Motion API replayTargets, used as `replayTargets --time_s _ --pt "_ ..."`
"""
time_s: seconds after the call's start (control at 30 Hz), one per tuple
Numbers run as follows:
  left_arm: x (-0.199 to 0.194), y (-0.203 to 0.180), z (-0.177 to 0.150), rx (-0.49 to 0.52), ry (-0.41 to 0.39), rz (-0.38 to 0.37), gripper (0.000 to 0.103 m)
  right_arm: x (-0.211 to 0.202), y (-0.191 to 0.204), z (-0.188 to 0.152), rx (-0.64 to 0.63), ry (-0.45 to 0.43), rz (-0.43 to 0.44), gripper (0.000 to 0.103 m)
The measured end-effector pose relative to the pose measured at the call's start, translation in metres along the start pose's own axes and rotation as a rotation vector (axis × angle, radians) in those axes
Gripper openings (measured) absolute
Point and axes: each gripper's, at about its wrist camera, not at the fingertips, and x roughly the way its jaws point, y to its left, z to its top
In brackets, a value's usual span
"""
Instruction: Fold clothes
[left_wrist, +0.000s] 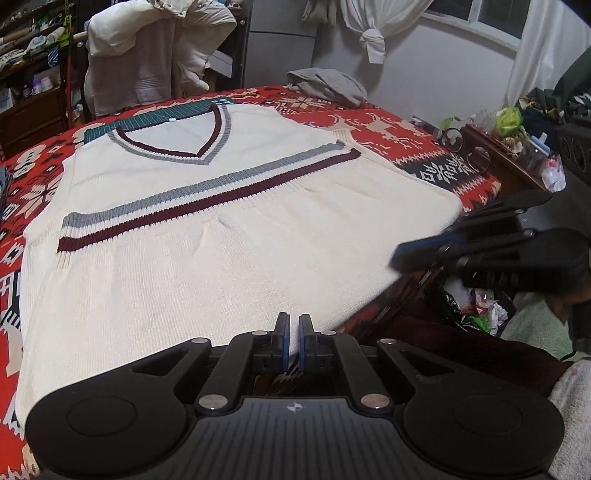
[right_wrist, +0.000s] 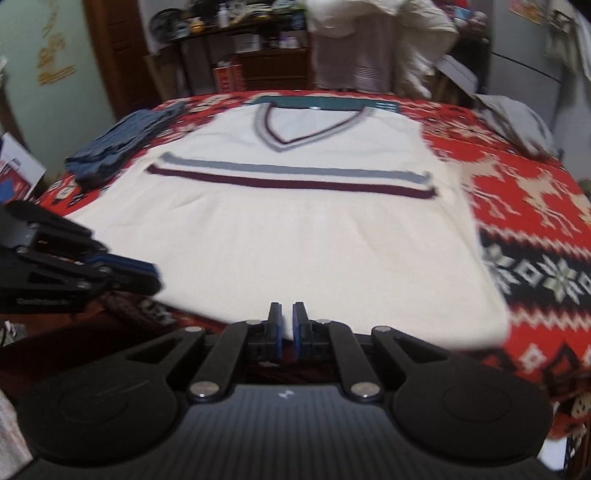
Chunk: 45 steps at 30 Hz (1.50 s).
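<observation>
Both pairs of fingers, left gripper (left_wrist: 293, 341) and right gripper (right_wrist: 287, 330), sit nearly together at the near hem of the cream vest (left_wrist: 207, 236), holding nothing I can see. Vest lies flat, already folded once, on the red patterned bench (left_wrist: 388, 125). Risk: pinching one knit layer only, fold skews.

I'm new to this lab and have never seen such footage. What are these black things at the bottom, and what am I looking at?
Each picture comes from a camera on a hand-held claw, looking along its two fingers. One view is from the left claw, the other from the right claw; each also shows the other claw from the side. Both look nearly shut at the near edge of a cream vest, though whether they pinch it is unclear. The vest lies flat on a red patterned cloth, beside folded blue clothes and a grey garment.
</observation>
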Motion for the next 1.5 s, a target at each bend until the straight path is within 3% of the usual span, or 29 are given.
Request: replayTargets --time_s 0.4,0.53,0.6,0.9,1.23,1.37,1.5 --pt "0.0 0.003 0.001 -0.025 0.004 -0.012 0.005 -0.022 -0.079 -0.014 0.114 -0.014 -0.193 0.004" --pt "0.0 0.004 0.001 -0.032 0.004 -0.016 0.005 -0.024 -0.088 -0.013 0.123 -0.012 -0.233 0.005" --pt "0.001 0.004 0.001 -0.035 0.005 -0.018 0.005 -0.023 -0.08 -0.011 0.108 -0.003 -0.229 0.007" --pt "0.0 0.003 0.0 -0.038 0.003 -0.017 0.005 -0.01 -0.011 -0.005 0.03 0.009 -0.037 0.007" --pt "-0.002 0.006 0.001 -0.053 0.004 -0.014 0.005 -0.015 -0.042 -0.004 0.102 0.02 -0.109 0.007" --pt "-0.008 0.015 -0.001 -0.087 0.008 0.01 0.005 -0.013 -0.032 -0.001 0.071 0.024 -0.076 0.007" --pt "-0.02 0.039 -0.009 -0.202 -0.003 0.016 0.005 -0.002 0.0 0.006 0.009 0.033 -0.007 0.007"
